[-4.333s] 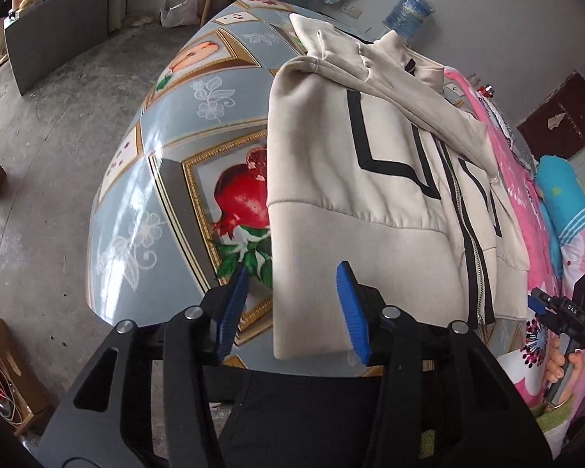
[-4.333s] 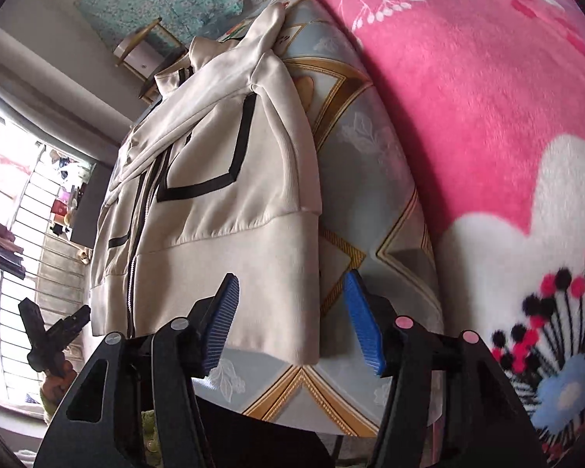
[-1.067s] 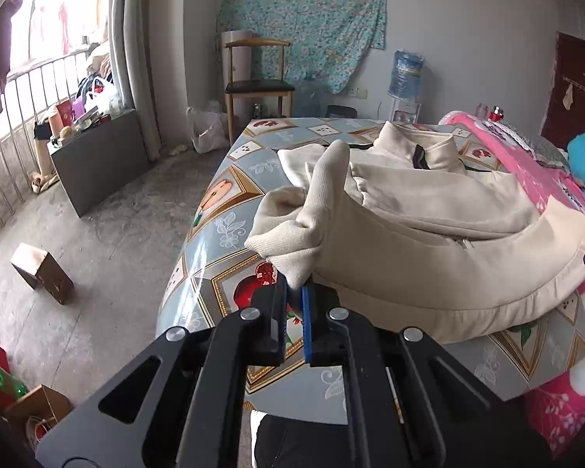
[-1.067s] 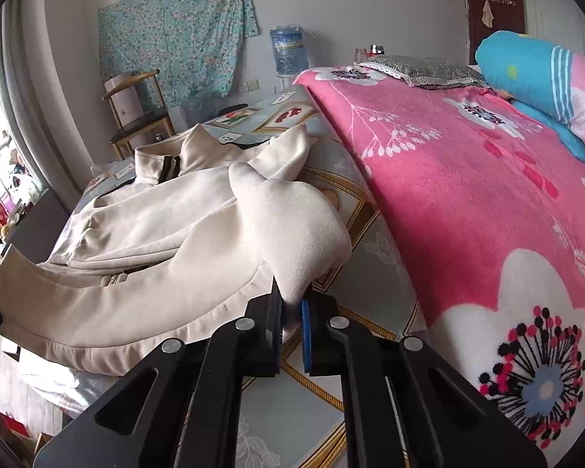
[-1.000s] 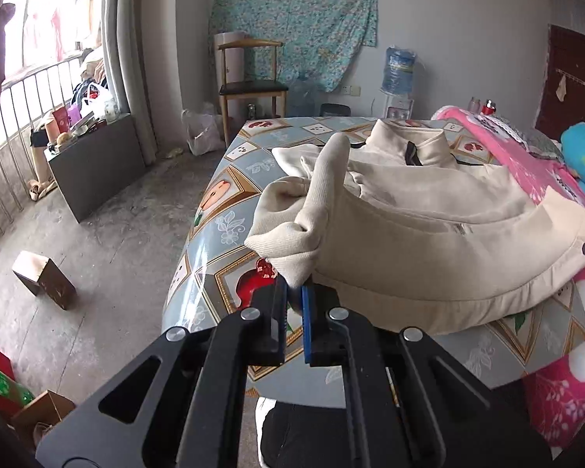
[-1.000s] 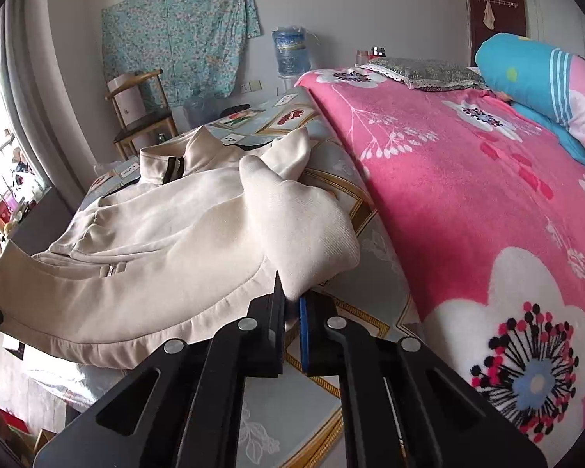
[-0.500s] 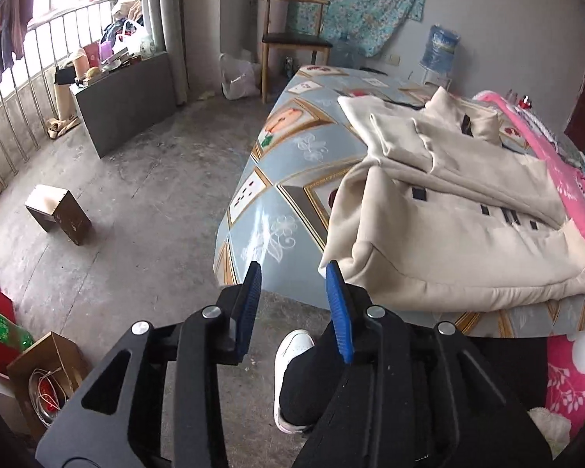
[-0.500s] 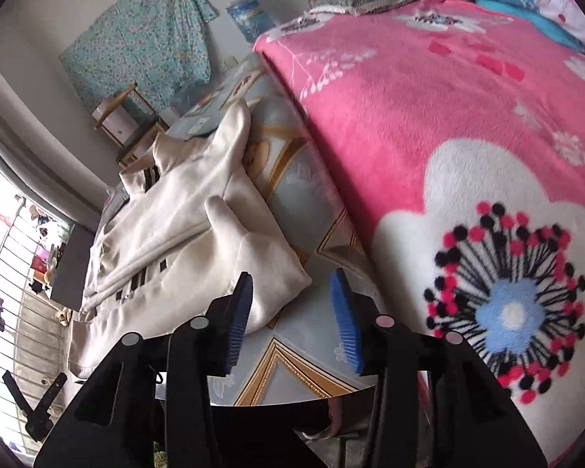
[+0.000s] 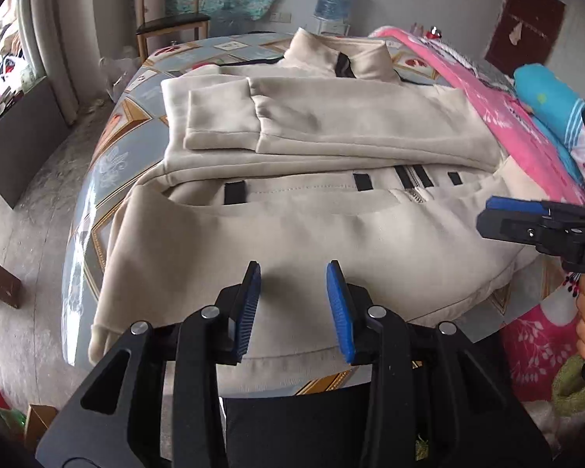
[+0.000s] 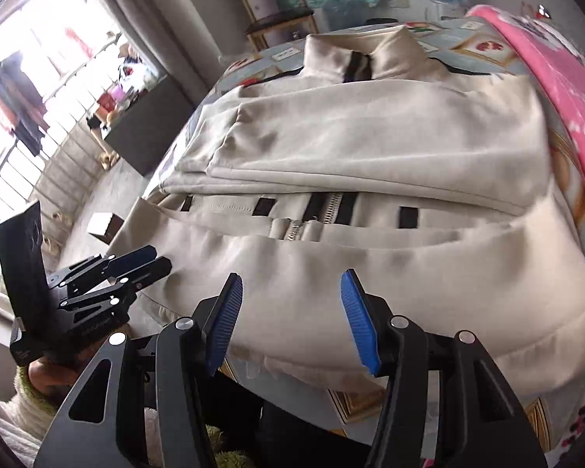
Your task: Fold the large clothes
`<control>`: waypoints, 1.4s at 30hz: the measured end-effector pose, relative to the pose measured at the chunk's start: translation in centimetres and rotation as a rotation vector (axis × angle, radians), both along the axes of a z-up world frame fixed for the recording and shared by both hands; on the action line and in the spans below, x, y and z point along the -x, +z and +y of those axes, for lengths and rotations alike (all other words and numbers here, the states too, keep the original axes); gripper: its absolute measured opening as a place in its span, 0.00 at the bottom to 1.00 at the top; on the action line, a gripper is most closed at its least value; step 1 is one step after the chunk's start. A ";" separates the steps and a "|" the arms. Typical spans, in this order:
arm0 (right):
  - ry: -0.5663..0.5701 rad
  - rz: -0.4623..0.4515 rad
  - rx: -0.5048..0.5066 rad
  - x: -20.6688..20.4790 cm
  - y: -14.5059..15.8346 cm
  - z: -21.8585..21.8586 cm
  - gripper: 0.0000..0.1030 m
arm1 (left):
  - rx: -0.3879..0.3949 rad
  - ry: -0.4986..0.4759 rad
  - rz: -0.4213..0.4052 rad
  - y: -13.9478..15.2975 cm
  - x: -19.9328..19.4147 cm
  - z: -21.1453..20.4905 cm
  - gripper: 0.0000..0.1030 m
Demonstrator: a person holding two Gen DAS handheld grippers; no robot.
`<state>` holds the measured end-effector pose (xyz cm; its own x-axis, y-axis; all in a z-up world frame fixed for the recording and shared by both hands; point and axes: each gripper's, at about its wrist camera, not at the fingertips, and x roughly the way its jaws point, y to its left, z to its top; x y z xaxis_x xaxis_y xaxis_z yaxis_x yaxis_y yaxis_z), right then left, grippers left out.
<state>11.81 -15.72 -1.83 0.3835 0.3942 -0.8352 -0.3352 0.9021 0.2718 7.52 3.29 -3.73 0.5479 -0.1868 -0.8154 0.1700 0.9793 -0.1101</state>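
As jaws just widened | left gripper (image 9: 293,304), right gripper (image 10: 290,318) empty over jacket (image 9: 292,241) | lettering "DA" visible

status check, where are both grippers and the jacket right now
Left gripper and right gripper open, empty, jaws just opened. Cream zip-up jacket on patterned tablecloth, sleeves folded across. Nothing in the way.

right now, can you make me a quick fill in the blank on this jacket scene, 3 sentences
1. The jacket lying on the table is ____ in colour.
2. The blanket beside the table is mostly ____.
3. The pads of the left gripper and the right gripper are ____ in colour.

Missing words: beige (cream); pink; blue
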 end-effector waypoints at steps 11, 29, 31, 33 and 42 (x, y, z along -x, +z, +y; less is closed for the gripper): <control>0.050 0.032 0.184 -0.7 -1.9 2.4 0.03 | -0.127 -0.041 -0.096 -0.7 0.6 -1.4 0.03; -0.080 -0.070 0.155 -4.3 -1.8 1.7 0.01 | -0.149 -0.038 -0.157 -1.1 -2.4 -0.9 0.02; -0.129 -0.060 0.102 -4.5 -0.9 -0.8 0.01 | -0.134 -0.033 -0.150 -1.1 -2.5 -0.7 0.02; -0.205 -0.053 0.061 -4.1 0.3 -4.4 0.02 | -0.127 -0.031 -0.146 -1.2 -2.6 -0.6 0.02; -0.392 -0.059 0.228 -2.5 0.4 -13.1 0.32 | -0.167 -0.033 -0.149 -1.2 -2.5 -1.0 0.02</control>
<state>14.28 -28.79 -1.41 0.5163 0.0183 -0.8562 0.0346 0.9985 0.0422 10.06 2.33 -4.89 0.6606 -0.0762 -0.7469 0.2047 0.9754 0.0815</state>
